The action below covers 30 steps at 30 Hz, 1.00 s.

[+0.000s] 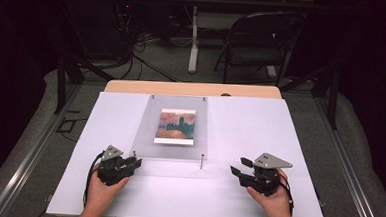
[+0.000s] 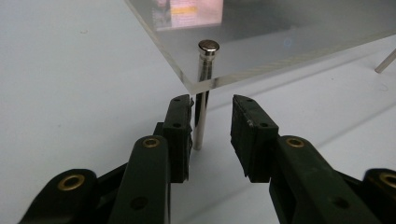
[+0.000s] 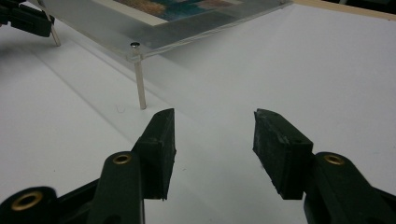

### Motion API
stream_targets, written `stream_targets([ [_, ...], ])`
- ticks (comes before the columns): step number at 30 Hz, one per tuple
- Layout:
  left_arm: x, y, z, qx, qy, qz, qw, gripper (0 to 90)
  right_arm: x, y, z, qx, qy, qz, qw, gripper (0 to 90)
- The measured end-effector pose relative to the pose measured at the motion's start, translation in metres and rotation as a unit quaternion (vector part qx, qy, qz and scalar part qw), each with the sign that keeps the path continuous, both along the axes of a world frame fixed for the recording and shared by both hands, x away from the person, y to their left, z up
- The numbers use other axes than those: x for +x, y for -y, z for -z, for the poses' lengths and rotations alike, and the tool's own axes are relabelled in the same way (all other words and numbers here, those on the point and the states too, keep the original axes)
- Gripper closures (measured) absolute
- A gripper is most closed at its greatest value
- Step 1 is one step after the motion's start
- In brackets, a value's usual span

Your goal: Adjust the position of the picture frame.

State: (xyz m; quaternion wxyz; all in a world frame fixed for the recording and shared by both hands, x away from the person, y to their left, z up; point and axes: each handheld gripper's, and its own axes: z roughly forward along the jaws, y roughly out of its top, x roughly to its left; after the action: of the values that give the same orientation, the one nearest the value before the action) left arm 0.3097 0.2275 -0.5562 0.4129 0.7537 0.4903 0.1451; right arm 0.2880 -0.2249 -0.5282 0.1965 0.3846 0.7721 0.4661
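Item: clear acrylic frame (image 1: 176,130) on metal pins. My left gripper (image 2: 212,123), open, straddles the near-left pin (image 2: 201,114); right gripper (image 3: 214,135) open, empty.

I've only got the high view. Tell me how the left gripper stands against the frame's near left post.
Observer: The left gripper has the metal post between its jaws. One pad lies close against it and the other stands apart.
Operator: Report what that post carries.
Observer: Its round head sits on the corner of the clear acrylic plate, and its shaft runs down to the white table.
Operator: Now the right gripper.
Observer: The right gripper is open with nothing between its jaws. The second post stands ahead of it, off to one side.
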Motion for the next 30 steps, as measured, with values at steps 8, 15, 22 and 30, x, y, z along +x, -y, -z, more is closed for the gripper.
stream_targets([
  [8, 0.005, 0.001, -0.001, 0.001, -0.02, -0.004, 0.9998, 72.3, 0.001, 0.0, 0.001, 0.003, -0.008, 0.003, 1.0, 47.6],
  [15, 0.008, 0.0, -0.001, -0.007, -0.023, -0.014, 0.9996, 80.7, 0.002, -0.002, 0.001, 0.004, -0.009, 0.0, 0.9999, 47.6],
  [22, 0.009, 0.001, -0.001, 0.001, -0.024, -0.016, 0.9996, 83.5, 0.004, -0.005, 0.002, 0.006, -0.01, -0.003, 0.9999, 47.7],
  [30, 0.009, 0.001, -0.003, 0.009, -0.021, -0.011, 0.9997, 84.6, 0.006, -0.013, 0.004, 0.001, -0.021, -0.015, 0.9997, 53.3],
])
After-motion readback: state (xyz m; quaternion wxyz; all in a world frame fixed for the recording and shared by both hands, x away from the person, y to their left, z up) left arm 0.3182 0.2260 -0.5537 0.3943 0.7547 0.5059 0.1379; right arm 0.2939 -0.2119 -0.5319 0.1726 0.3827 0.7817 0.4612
